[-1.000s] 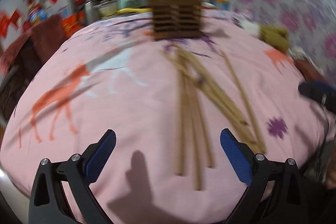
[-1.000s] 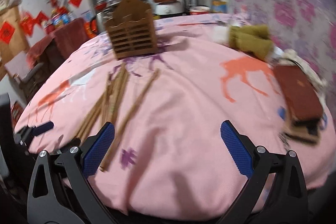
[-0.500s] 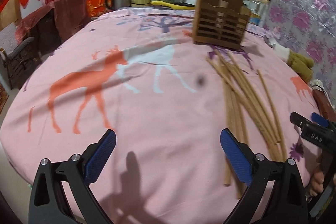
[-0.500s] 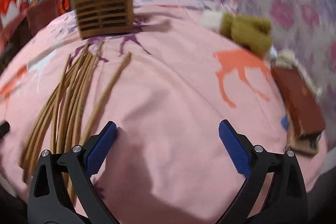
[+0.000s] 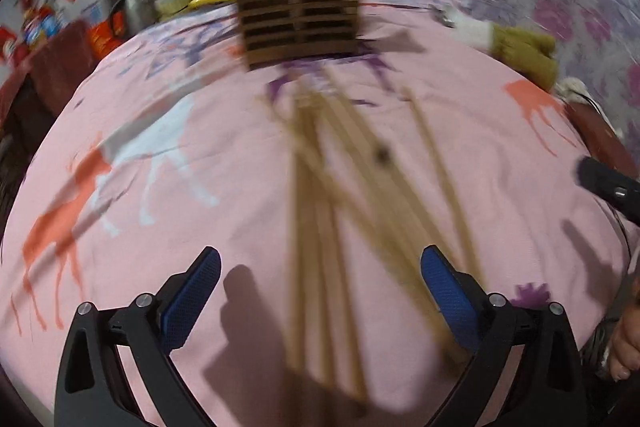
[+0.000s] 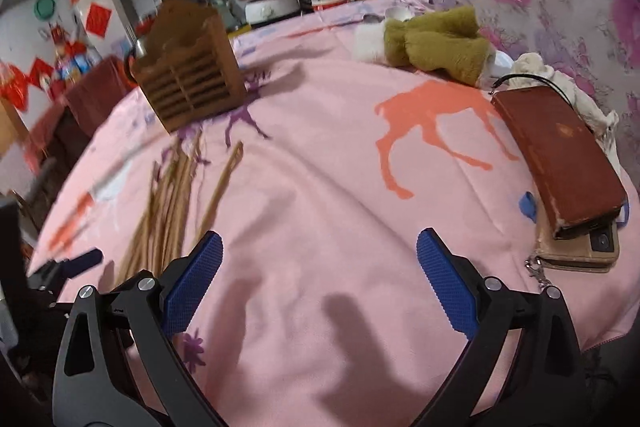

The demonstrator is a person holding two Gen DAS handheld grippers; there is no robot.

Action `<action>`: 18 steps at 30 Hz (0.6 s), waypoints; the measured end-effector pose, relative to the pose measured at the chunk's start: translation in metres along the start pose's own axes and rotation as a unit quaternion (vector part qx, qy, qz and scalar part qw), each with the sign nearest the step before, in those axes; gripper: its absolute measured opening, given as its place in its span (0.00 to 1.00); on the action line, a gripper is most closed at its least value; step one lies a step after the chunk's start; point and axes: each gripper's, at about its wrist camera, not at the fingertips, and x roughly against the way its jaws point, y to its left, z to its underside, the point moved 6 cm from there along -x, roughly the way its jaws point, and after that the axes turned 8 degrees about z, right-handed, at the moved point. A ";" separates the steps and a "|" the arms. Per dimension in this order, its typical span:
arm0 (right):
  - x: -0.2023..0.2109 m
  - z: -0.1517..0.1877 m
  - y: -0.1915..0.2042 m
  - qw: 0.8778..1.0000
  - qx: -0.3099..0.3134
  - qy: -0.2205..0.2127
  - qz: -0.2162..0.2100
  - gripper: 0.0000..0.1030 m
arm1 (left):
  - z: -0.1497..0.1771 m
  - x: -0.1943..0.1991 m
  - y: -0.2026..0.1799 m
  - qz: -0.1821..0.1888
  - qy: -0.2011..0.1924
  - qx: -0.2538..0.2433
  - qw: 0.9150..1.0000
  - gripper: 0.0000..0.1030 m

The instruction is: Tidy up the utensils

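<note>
In the left wrist view the left tongs (image 5: 316,291) gape empty over the loose chopsticks (image 5: 320,227), which fan out on the pink tabletop (image 5: 160,227) before the wooden holder (image 5: 298,11). In the right wrist view the right tongs (image 6: 318,277) hang open and empty beside the chopsticks (image 6: 168,203); the sticks overlap, so a pinch may well catch several or scatter them.

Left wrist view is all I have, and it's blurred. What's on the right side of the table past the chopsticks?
Observer: A brown wallet lies on a phone near the table's right edge.
Operator: Is the right gripper holding anything?
Observer: No. The right gripper is open, over bare pink cloth, right of the chopsticks.
Operator: Anything in the wooden holder yet?
Observer: The wooden holder shows no chopsticks sticking out. Your left gripper is open too.
</note>
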 end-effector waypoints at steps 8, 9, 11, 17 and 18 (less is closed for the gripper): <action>0.005 0.011 0.034 0.998 0.052 -0.006 -0.019 0.92 | 0.027 0.023 0.099 -0.026 -0.009 0.114 0.993 0.95; 0.005 0.013 0.041 0.998 0.068 -0.007 -0.018 0.92 | 0.026 0.028 0.099 -0.009 -0.020 0.127 0.992 0.95; 0.005 0.017 0.047 0.996 0.083 -0.012 -0.009 0.92 | 0.020 0.031 0.088 0.012 -0.028 0.121 0.992 0.95; 0.006 0.009 0.026 0.999 0.051 -0.012 0.006 0.92 | 0.012 0.009 0.007 0.007 -0.013 0.001 1.000 0.95; 0.007 0.008 0.024 0.999 0.049 -0.012 0.004 0.92 | 0.011 0.001 0.008 -0.012 -0.010 -0.001 1.000 0.96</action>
